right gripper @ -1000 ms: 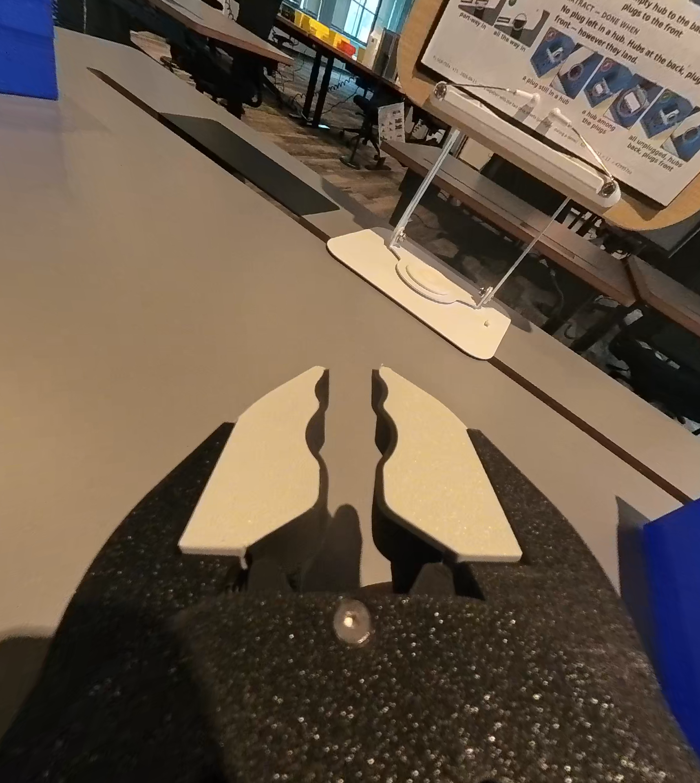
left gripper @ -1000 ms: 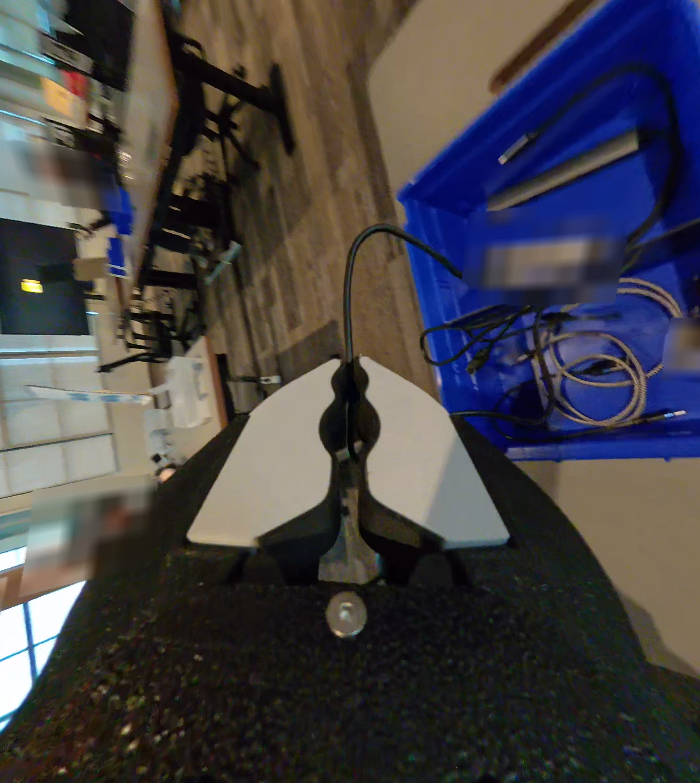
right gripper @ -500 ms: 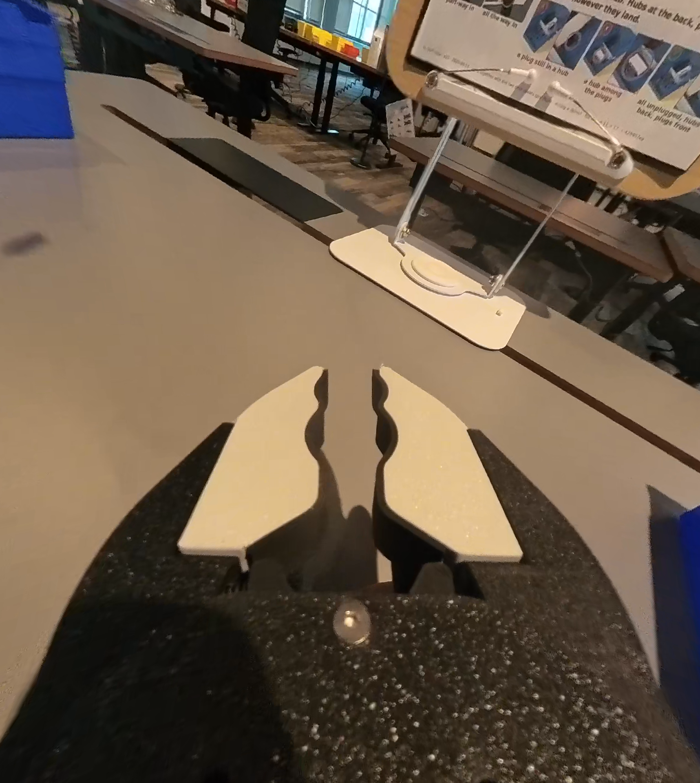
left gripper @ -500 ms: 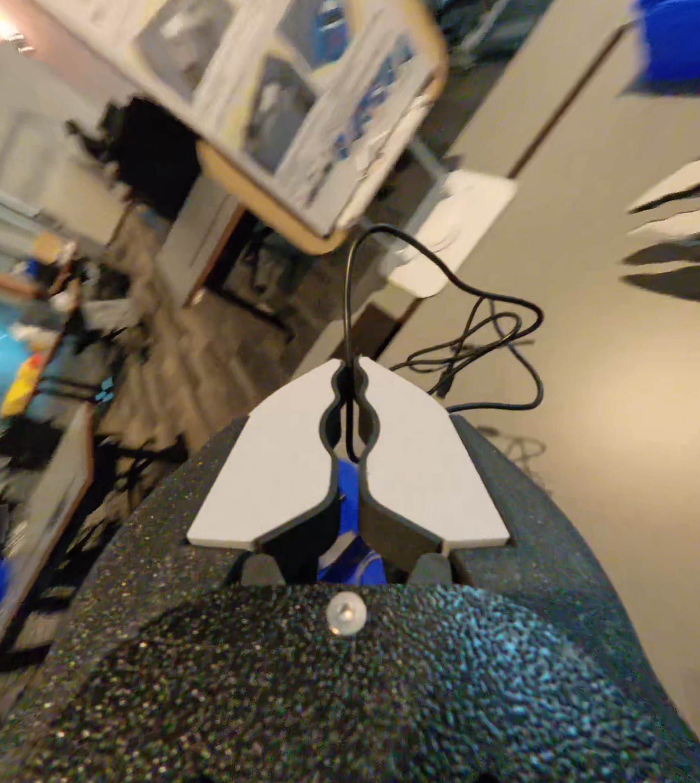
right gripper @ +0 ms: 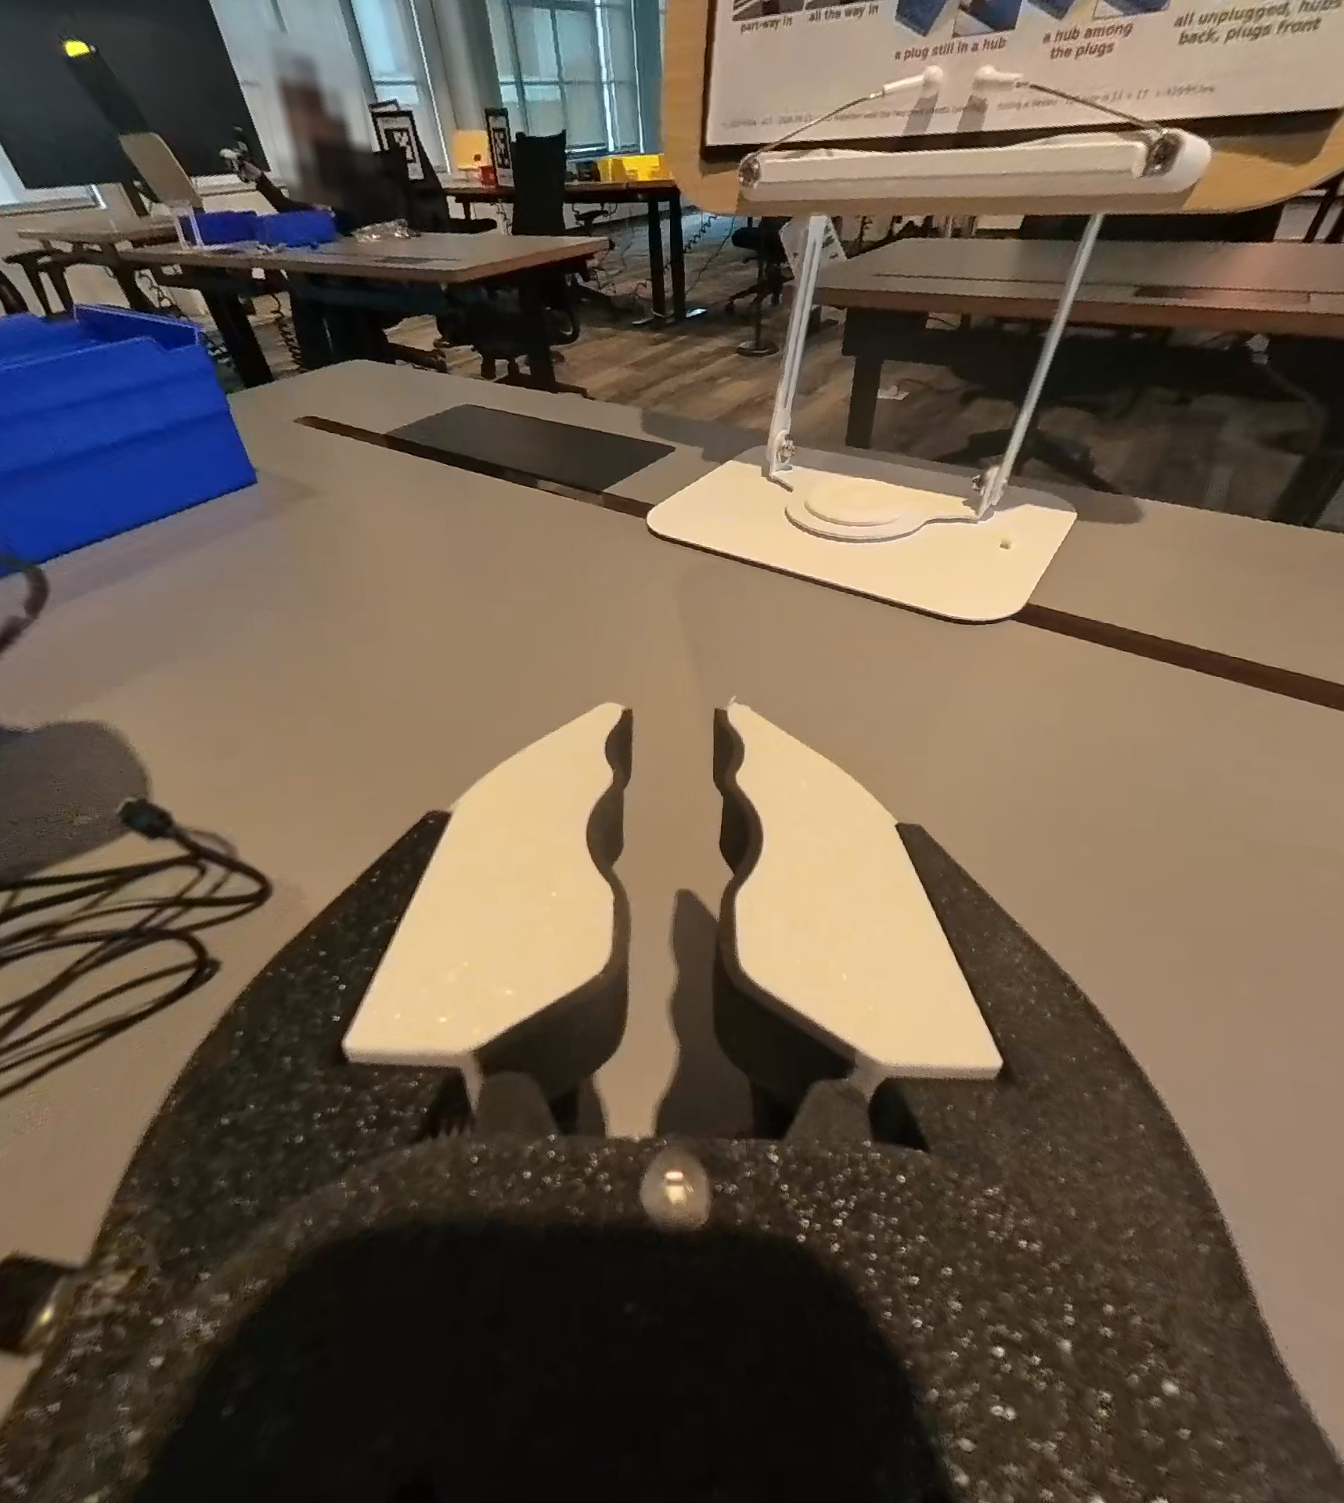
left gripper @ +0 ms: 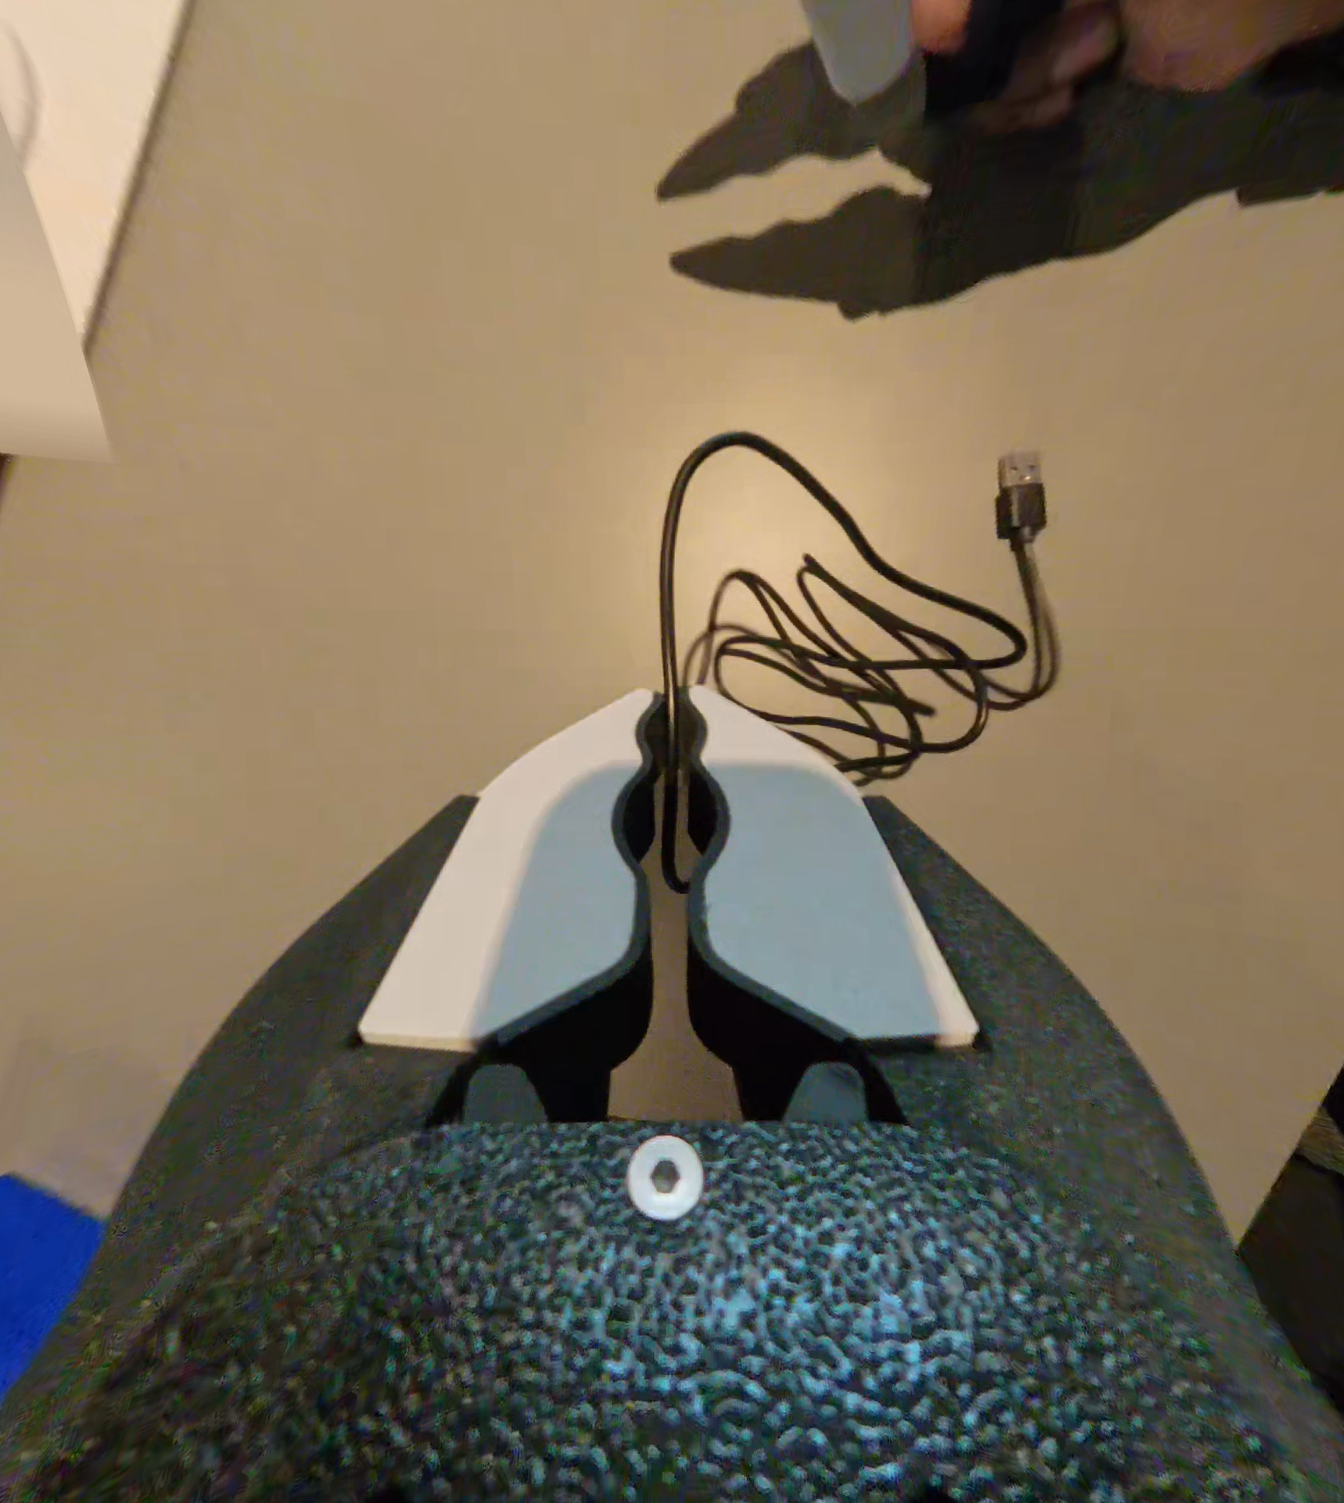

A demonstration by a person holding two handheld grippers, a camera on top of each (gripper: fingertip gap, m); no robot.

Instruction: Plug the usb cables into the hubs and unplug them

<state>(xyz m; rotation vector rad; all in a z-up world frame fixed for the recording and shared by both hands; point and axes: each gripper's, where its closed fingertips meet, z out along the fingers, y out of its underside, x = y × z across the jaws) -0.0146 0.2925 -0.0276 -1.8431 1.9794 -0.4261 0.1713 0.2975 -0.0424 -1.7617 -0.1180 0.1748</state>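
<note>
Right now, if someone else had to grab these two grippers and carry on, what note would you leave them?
Left gripper: shut on the black cable near one end; the rest lies bunched on the table, its plug free.
Right gripper: open, empty, low over the table.
Blue bin sits at the table's far left. No hub shows in either view.
Done: one cable out on the table.
Left: find a hub, plug the cable in, then unplug it.

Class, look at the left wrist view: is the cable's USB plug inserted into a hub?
No: the USB plug lies free on the bare table, with no hub in view, while the left tool pinches the black cable farther along.
</note>
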